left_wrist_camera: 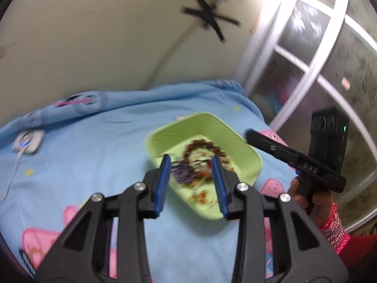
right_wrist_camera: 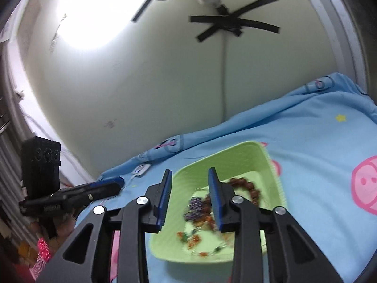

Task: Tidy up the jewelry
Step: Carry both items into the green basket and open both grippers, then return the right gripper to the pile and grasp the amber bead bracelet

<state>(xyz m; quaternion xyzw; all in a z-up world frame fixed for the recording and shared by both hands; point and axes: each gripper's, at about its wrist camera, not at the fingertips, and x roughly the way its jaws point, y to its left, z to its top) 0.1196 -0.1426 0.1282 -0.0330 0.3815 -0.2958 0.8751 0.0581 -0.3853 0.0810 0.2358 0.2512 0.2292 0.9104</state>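
Left gripper (left_wrist_camera: 191, 165): held above the near part of the green tray (left_wrist_camera: 245, 153), pointing down at it; fingers apart, nothing between them.
Right gripper (right_wrist_camera: 189, 179): over the same tray (right_wrist_camera: 271, 165), tilted down; fingers apart and empty.
Right hand (left_wrist_camera: 313, 202): grips the handle; pink patterned sleeve.
Writing: "DAS" on the right gripper body.
Jewelry (left_wrist_camera: 200, 162): inside the tray on the blue bedsheet (left_wrist_camera: 94, 146); brown bead bracelet (right_wrist_camera: 247, 186) at the far side.

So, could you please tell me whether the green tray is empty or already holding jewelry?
Holding jewelry: the green tray contains a brown bead bracelet and tangled purple beads.
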